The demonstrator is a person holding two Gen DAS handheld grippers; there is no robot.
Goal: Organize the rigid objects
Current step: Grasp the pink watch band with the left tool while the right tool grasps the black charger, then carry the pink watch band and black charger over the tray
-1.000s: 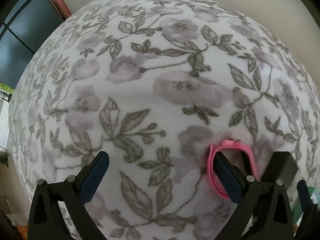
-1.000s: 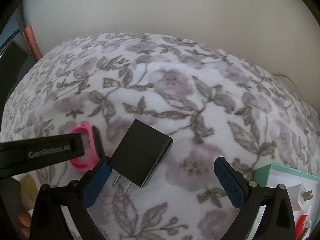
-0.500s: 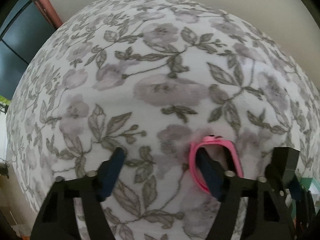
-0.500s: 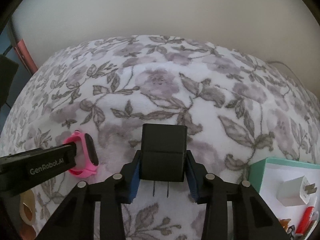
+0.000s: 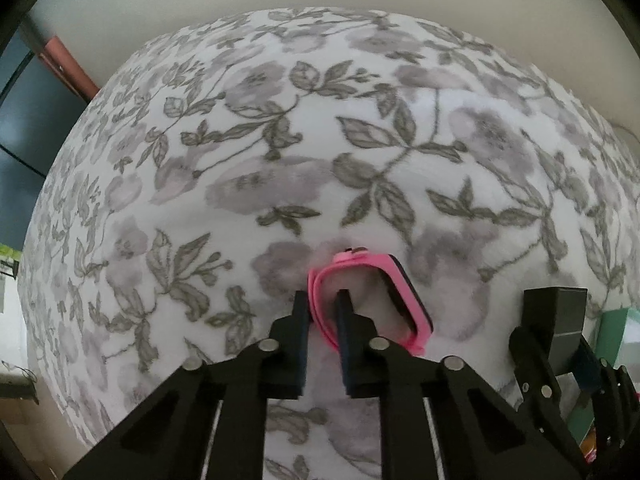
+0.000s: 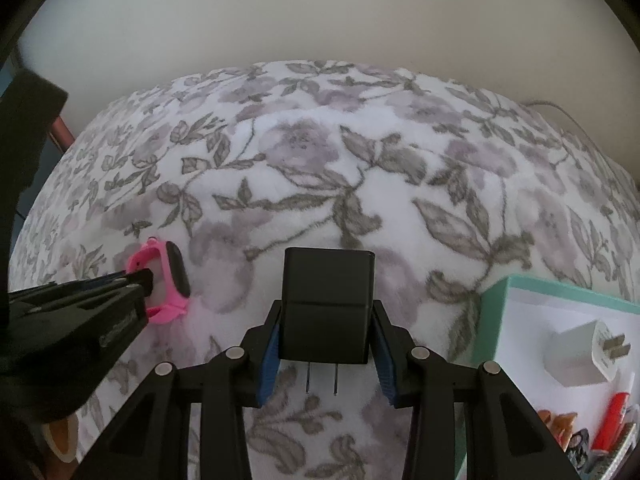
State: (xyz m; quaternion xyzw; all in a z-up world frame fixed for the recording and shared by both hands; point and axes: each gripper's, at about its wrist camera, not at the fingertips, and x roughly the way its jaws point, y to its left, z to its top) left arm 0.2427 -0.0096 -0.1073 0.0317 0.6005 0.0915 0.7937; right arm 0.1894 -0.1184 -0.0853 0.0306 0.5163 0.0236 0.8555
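On a white fleece blanket printed with grey leaves and mauve flowers, a pink rubber wristband with a black oblong face stands on its edge, its loop open toward the camera. The left gripper points steeply down at it with one black finger outside the loop and the other inside, and its jaws are closing on the near side of the strap, which sits pinched between the blue-lined pads. Off to the right of the band, the right gripper is clamped on a black boxy wall charger, gripping its two side faces with the blue pads; the charger's two metal prongs point back toward the camera, and it is hard to tell whether its underside still touches the blanket. At the right edge of the right wrist view sits a mint-green cardboard box with a white inside, resting on the blanket and holding a white plug adapter, a red cylindrical item and some small brown and dark pieces that are too blurred to identify. A plain cream wall runs behind the blanket.
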